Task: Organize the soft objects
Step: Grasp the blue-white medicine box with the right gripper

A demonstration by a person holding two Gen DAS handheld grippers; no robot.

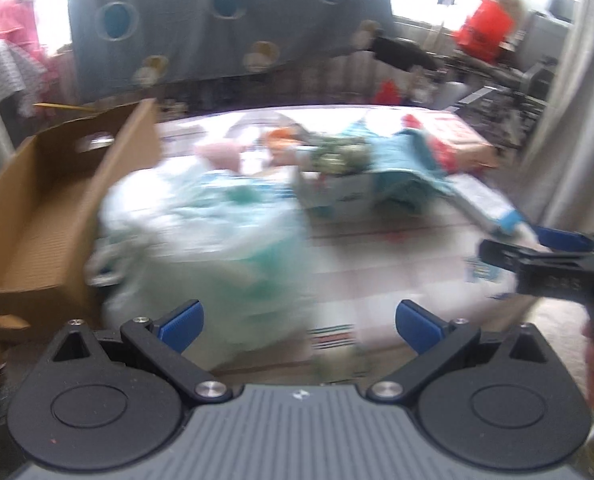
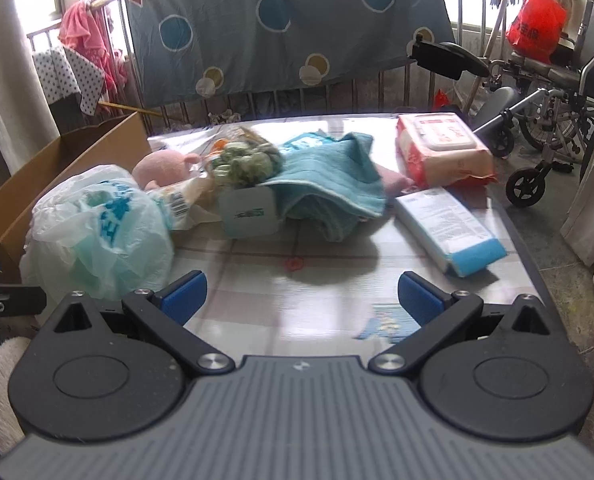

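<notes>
Your two hand-held grippers, left (image 1: 299, 326) and right (image 2: 302, 294), hover spread wide and empty; the cardboard box (image 2: 69, 168) appears bare, plastic bag (image 2: 97, 232), teal towel (image 2: 329, 184) beside it unsorted on the desk (image 2: 329, 280).

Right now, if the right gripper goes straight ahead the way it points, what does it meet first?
Probably bare table at first, since the right gripper has open jaws over it. Further along that line lies the teal towel, with the white tag just left. Depth is hard to judge in this fisheye view.
</notes>
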